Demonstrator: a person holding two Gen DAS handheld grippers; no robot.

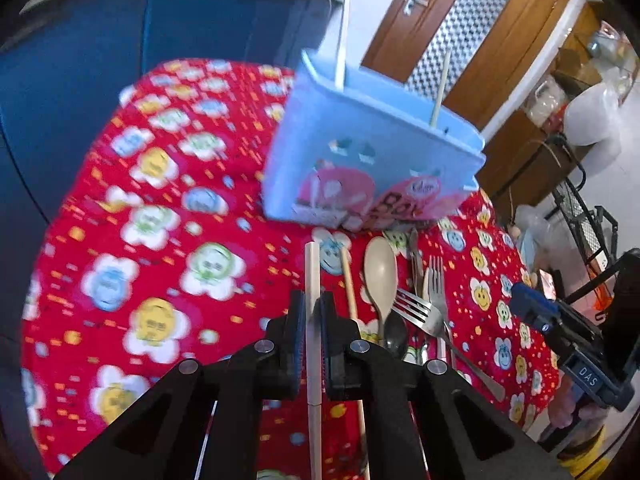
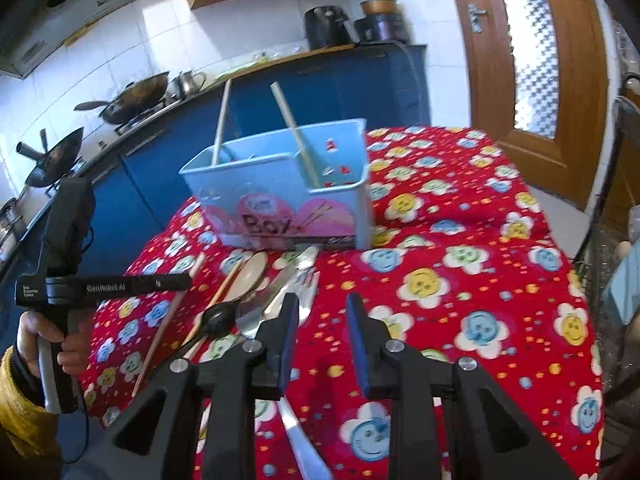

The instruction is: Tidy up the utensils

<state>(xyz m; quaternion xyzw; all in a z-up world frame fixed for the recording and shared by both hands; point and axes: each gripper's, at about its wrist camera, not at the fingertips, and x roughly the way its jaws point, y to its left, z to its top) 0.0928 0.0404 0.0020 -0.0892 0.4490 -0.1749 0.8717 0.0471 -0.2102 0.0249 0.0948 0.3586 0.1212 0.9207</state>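
Left hand-held gripper (image 1: 313, 320) has its two pads pinched tight on a pale chopstick (image 1: 312, 280), and the stick pokes out past the pads toward the blue box (image 1: 372, 160). Right hand-held gripper (image 2: 322, 320) is partly open with nothing in it, hanging over the red flower cloth on the tabletop (image 2: 460, 240). The stick is thin and smooth, so it could slip or swing in the pads on the way to the box. It could also bump the two chopsticks (image 2: 294, 128) that already lean in the box, or knock the light box over. The other things wait just in front of the box: a second chopstick (image 1: 348, 280), a tan spoon (image 1: 380, 272), a dark spoon (image 1: 396, 334), and forks (image 1: 434, 296). They lie in a heap, so it is hard to count them. The left view is blurry. The box's inside is mostly hidden, and so is the held stick's back end.
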